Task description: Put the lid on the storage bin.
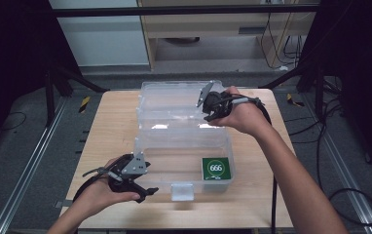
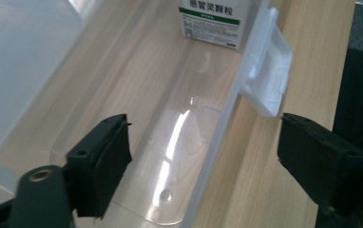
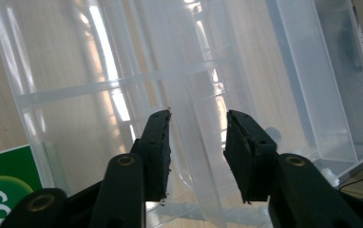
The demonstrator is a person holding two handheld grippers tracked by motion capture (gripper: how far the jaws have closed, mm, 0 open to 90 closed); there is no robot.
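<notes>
Clear plastic storage box (image 1: 184, 146) sits open mid-table (image 1: 111, 126), green carton (image 1: 216, 168) inside its front right corner. Left gripper (image 1: 145, 191), jaws wide and empty, straddles its front wall; right gripper (image 1: 208, 114), part-open, empty, hovers over its raised lid (image 1: 174, 97), likely to close it.

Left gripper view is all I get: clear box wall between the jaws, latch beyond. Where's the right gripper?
Observer: The right gripper is at the far side of the clear box, over its opened lid.
Operator: Holding the lid?
Observer: Not that I can see. In the right gripper view its jaws stand apart around a clear rib, pads not pressing.
Operator: And the carton near the latch?
Observer: From above, the carton has a green top marked 666 and sits in the box's near right corner.
</notes>
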